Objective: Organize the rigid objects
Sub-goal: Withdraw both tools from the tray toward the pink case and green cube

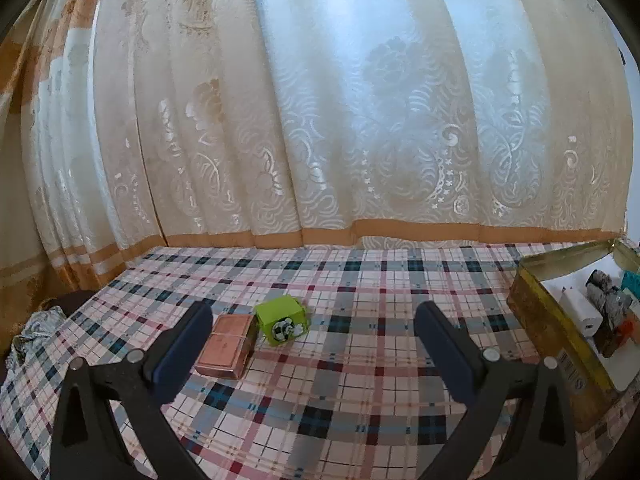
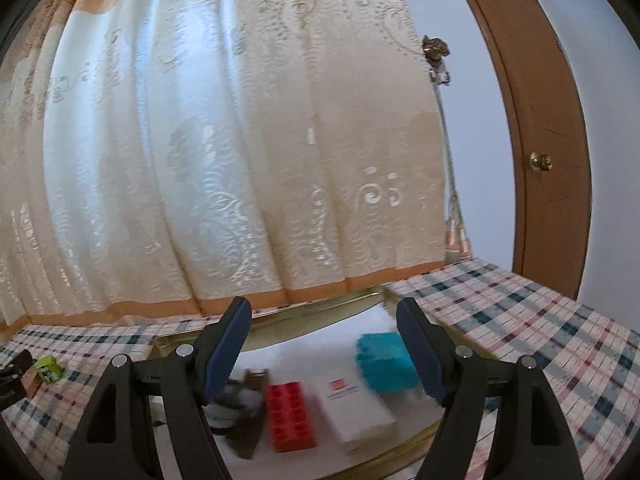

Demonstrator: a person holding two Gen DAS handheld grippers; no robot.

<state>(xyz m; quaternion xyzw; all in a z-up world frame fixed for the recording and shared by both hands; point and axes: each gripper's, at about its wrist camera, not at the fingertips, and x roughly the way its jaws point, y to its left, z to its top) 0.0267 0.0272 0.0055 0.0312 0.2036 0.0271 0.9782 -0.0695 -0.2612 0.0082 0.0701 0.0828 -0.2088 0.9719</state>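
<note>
On table, left jaws (image 1: 314,344) gaped empty near copper box (image 1: 226,350), green cube (image 1: 283,319). Right jaws (image 2: 323,350) hung open, empty, over tin (image 2: 340,300). Judged next: close on box.

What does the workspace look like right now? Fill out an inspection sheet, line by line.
Surface: plaid tablecloth.
Job's things: green box and copper box side by side on the cloth; gold tin holds a red brick, white box, teal block, white charger.
Clutter: crumpled cloth at the table edge.
Grippers: left gripper open, empty; right gripper open over the tin.
Cables: nothing seen.
Surroundings: curtain, door.
</note>
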